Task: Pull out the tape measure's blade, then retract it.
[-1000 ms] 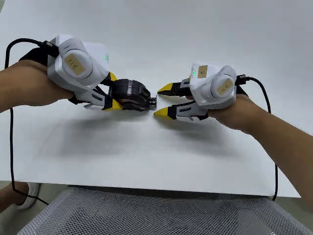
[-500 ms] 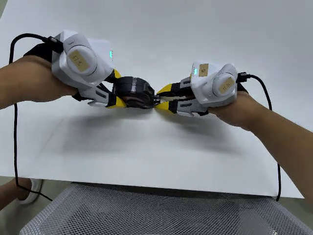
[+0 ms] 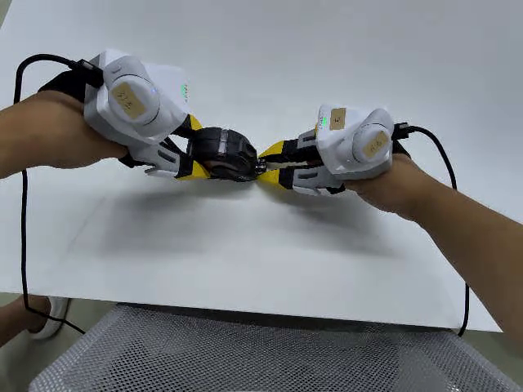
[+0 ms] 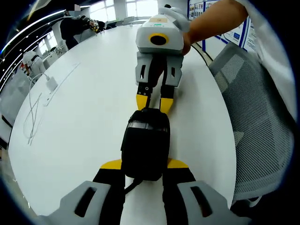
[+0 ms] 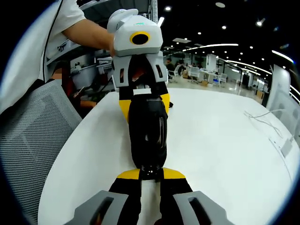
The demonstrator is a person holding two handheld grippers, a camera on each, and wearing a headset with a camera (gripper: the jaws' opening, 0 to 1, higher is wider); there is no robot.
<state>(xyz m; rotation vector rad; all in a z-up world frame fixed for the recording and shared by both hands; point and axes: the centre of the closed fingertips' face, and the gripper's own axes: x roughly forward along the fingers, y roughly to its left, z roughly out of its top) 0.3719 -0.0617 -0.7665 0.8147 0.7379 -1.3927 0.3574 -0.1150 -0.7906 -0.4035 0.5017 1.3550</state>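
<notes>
**Both grippers on the tape measure, nose to nose**

The black tape measure (image 3: pixel 225 155) hangs between the two grippers, and its shadow falls on the white surface (image 3: pixel 245 261) beneath it.

The left gripper (image 3: pixel 193 149) has the case. Its yellow-tipped fingers (image 3: pixel 194 171) are clamped on the rear half of the tape measure, one on each flank. From the left gripper view the case (image 4: pixel 146 143) sits squarely between that gripper's own tips (image 4: pixel 144 164) and runs straight away from the camera.

At the front of the tape measure comes the right gripper (image 3: pixel 271 163). Its fingers are drawn nearly together and pinch the small blade tip (image 3: pixel 261 167) that pokes out of the case's nose. The right gripper view shows the same meeting from the other end: its own tips (image 5: pixel 151 174) are closed in tight at the near end of the tape measure (image 5: pixel 147 126), and the left gripper (image 5: pixel 144 105) holds the far end. In the left gripper view the right gripper (image 4: pixel 154 103) shows just beyond the case, with its tips touching the nose.

No length of blade shows between the case and the pinching fingers.

A hand (image 3: pixel 57 135) grips the left gripper behind the tape measure, and another hand (image 3: pixel 392 184) grips the right one in front of it. A black cable (image 3: pixel 23 212) loops down off the surface edge on the left gripper's side, and a grey mesh chair (image 3: pixel 245 359) sits below the near edge.
</notes>
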